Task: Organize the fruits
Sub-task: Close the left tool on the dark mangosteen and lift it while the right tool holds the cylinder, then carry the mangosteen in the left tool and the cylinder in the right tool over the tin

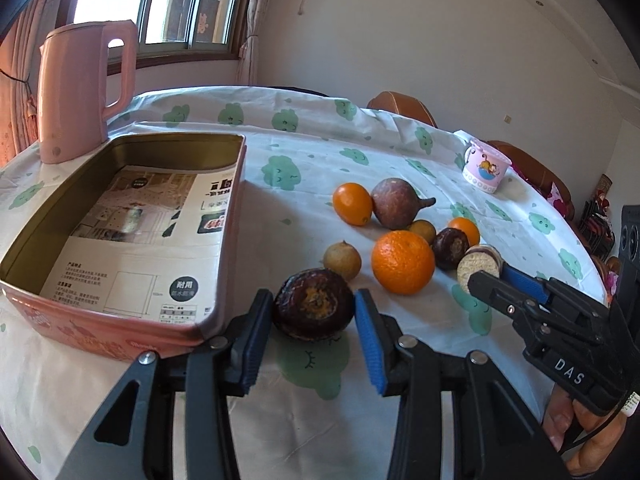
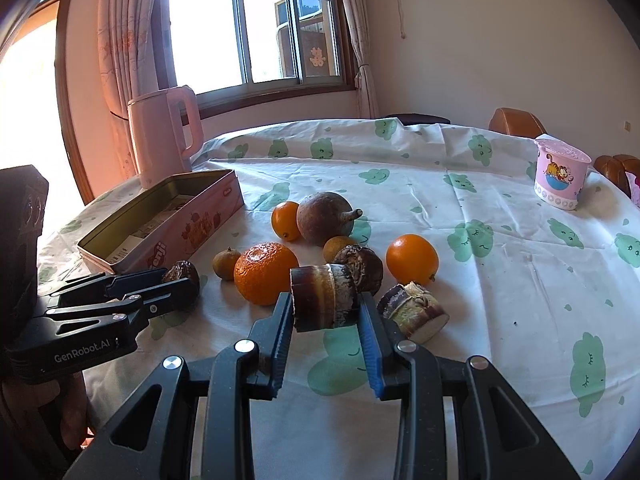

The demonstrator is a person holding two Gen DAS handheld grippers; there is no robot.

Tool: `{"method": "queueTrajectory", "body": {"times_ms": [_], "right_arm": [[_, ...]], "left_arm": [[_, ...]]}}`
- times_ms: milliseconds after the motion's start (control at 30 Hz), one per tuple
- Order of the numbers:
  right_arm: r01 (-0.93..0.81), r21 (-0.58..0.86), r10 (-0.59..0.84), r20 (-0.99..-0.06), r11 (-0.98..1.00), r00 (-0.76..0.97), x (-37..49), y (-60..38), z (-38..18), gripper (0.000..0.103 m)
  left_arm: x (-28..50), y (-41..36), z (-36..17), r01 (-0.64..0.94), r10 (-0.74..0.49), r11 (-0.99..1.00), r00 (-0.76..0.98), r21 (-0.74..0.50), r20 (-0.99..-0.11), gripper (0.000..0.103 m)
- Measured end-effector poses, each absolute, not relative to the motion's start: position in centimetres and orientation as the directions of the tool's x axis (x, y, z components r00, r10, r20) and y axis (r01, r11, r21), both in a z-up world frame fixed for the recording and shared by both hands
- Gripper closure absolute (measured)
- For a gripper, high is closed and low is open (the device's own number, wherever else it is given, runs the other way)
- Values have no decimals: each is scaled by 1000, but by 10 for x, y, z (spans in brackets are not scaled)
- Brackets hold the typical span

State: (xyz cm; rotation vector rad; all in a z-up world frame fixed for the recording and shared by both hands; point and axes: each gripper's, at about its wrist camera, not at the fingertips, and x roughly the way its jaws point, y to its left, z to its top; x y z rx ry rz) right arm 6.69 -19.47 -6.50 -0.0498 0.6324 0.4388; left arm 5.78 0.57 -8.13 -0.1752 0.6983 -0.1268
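We are at the start of the sorting, as far as we can judge: the pink tin (image 1: 120,216) standing on the counter (image 1: 320,392) holds nothing but a printed paper sheet (image 1: 132,236) on its bottom, and no fruit lies in it yet.

Our left gripper (image 1: 315,308) has its jaws clamped on a dark water chestnut (image 1: 314,304), which sits just beside the tin's near corner, close above the cloth. Our right gripper (image 2: 325,312) has its jaws closed on a short purple sugarcane piece (image 2: 324,298), held near the middle of the fruit pile.

The rest lies loose on the counter, to the right of the tin in the left wrist view: a large mandarin (image 1: 402,262), two small oranges (image 1: 352,203) (image 1: 464,230), a brown passion fruit with a stem (image 1: 396,203), two longans (image 1: 342,260) (image 1: 423,231), another water chestnut (image 1: 450,248), and a second sugarcane piece (image 2: 412,312).

So two pieces are in hand and the others wait. A pink kettle (image 1: 80,88) and a cartoon cup (image 1: 484,168) stand well apart from the pile.
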Motion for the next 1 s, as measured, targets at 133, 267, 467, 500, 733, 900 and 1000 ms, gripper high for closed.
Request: {"method": "queueTrajectory", "body": {"times_ms": [133, 267, 467, 500, 733, 900, 1000], "right_arm": [[-415, 89, 385, -582, 906, 716, 68, -195, -66, 69], [-416, 87, 385, -582, 905, 716, 67, -195, -66, 69], [-425, 66, 386, -562, 903, 732, 62, -193, -64, 69], [-426, 63, 386, -559, 902, 734, 62, -192, -63, 69], [-432, 40, 388, -523, 901, 759, 56, -190, -59, 69], [-434, 28, 388, -502, 900, 773, 53, -189, -58, 69], [-435, 18, 388, -487, 900, 782, 51, -190, -57, 69]], "left_arm": [[57, 18, -81, 13, -143, 978, 770, -208, -622, 59], [54, 18, -80, 16, -132, 981, 780, -192, -612, 59], [40, 8, -60, 27, -80, 994, 849, -108, -522, 59], [37, 6, -57, 27, -70, 995, 858, -92, -508, 59], [29, -1, -45, 34, -48, 999, 888, -39, -457, 59], [26, -4, -42, 32, -39, 999, 896, -24, -443, 59], [25, -5, -42, 28, -33, 999, 899, -16, -437, 59]]}}
